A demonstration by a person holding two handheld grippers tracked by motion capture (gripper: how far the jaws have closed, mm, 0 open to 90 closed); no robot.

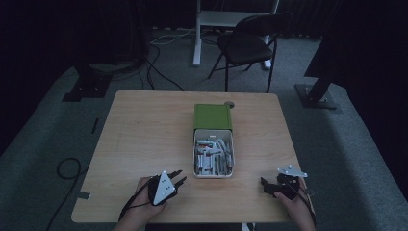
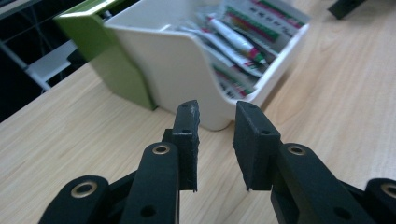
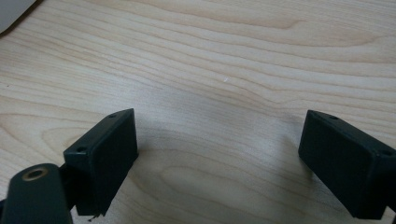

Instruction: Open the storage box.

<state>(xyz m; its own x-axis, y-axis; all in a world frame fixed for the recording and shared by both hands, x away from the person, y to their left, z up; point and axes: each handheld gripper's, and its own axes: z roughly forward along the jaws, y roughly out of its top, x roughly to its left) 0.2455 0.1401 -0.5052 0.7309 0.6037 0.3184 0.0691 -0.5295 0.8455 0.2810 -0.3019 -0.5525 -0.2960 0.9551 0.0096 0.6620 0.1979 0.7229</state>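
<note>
Left gripper view looks along the left claw (image 2: 216, 140), whose two black jaws stand a narrow gap apart with nothing between them, hovering low over the wooden table (image 2: 70, 140). Just beyond the jaw tips sits a white tray (image 2: 182, 65), its curved near corner facing the claw. Inside it lie small white tubes (image 2: 236, 44) with red and green printing, heaped loosely. Behind the tray, to the claw's left, a green box (image 2: 116, 70) touches the tray's far end. At the upper right of this view a dark piece of the other claw (image 2: 348, 5) rests on the wood, well apart.

From the high view, the left claw (image 1: 179, 179) is held in a hand (image 1: 139, 204) at the near left of the table (image 1: 144, 130), pointing toward the tray (image 1: 213, 174), which lies just to its right and slightly ahead. The green box (image 1: 212, 117) stands beyond the tray, touching it. A small round object (image 1: 229, 103) sits just behind the box; what it is cannot be told.

The right claw (image 1: 266, 185) is held by the other hand (image 1: 298, 204) at the near right, its tips pointing left toward the tray, near it but not touching.

In the right gripper view, the right claw (image 3: 217, 154) has its jaws spread wide over bare wood grain (image 3: 210, 70), holding nothing. A pale edge (image 3: 14, 14) shows at the upper left corner.

A folding chair (image 1: 250, 43) stands on the carpet beyond the table.
</note>
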